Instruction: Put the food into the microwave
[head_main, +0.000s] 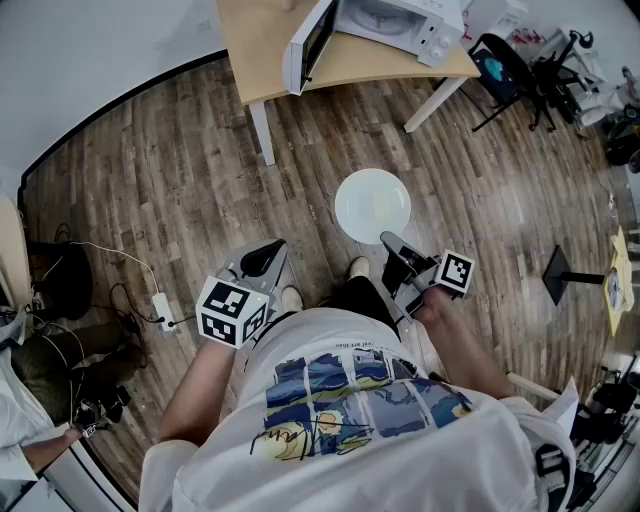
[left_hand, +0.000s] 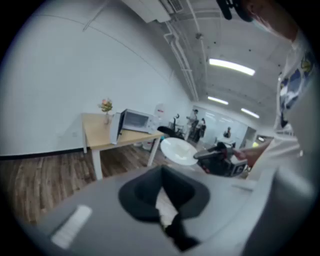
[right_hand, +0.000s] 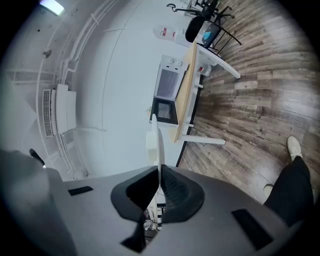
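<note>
A white round plate (head_main: 372, 205) hangs level over the wooden floor in front of me, and my right gripper (head_main: 388, 243) is shut on its near rim. In the right gripper view the plate (right_hand: 159, 142) runs edge-on between the jaws, with a pale lump (right_hand: 151, 142) on its face. The white microwave (head_main: 400, 22) stands on a light wooden table (head_main: 270, 50) ahead, its door (head_main: 308, 45) swung open. My left gripper (head_main: 265, 258) is held low by my body, shut and empty. The left gripper view shows the plate (left_hand: 177, 150) and the microwave (left_hand: 135, 120).
A black office chair (head_main: 500, 60) stands right of the table. A black stand base (head_main: 565, 270) is on the floor at right. A power strip with cables (head_main: 160, 305) lies at left, near a seated person (head_main: 40, 400). A small flower vase (left_hand: 106, 106) is on the table.
</note>
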